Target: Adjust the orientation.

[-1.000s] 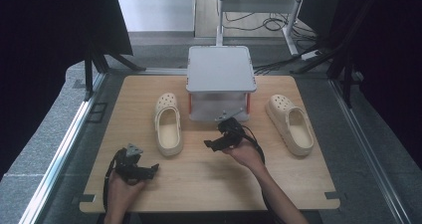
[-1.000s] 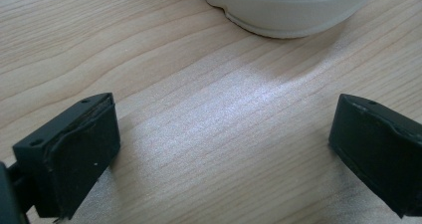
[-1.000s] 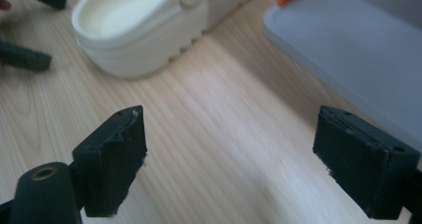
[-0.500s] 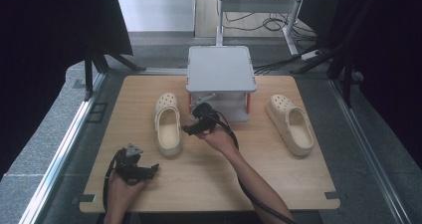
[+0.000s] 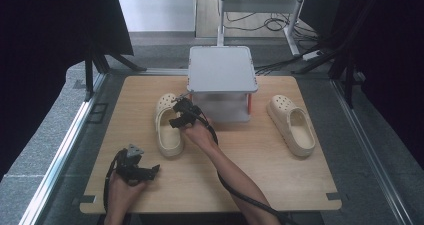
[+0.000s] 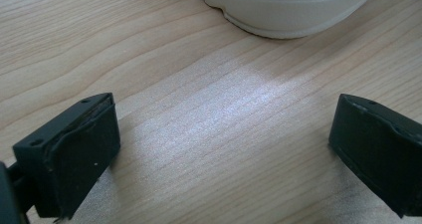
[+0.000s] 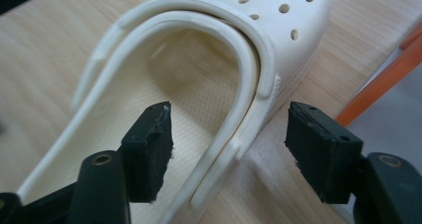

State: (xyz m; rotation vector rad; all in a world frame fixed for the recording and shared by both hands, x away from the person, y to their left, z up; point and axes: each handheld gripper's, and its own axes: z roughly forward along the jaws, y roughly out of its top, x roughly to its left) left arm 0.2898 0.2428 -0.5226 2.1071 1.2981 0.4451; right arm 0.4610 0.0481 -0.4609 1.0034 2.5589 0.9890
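On the wooden table [image 5: 260, 150], your right gripper [image 5: 176, 113] straddles the side wall of the left cream clog [image 5: 167, 125], which lies just beside the grey box [image 5: 221, 69]. One jaw is inside the shoe opening and the other is outside, next to the rim and the folded strap [image 7: 249, 74]. The jaws have just been closing, with this wall between them, but the pads do not press on it yet. Your left gripper [image 5: 134, 169] rests near the front edge, jaws wide apart and holding nothing, with the clog's heel [image 6: 288, 10] just ahead of it. A second clog [image 5: 292, 125] lies on the other side of the box, well apart.
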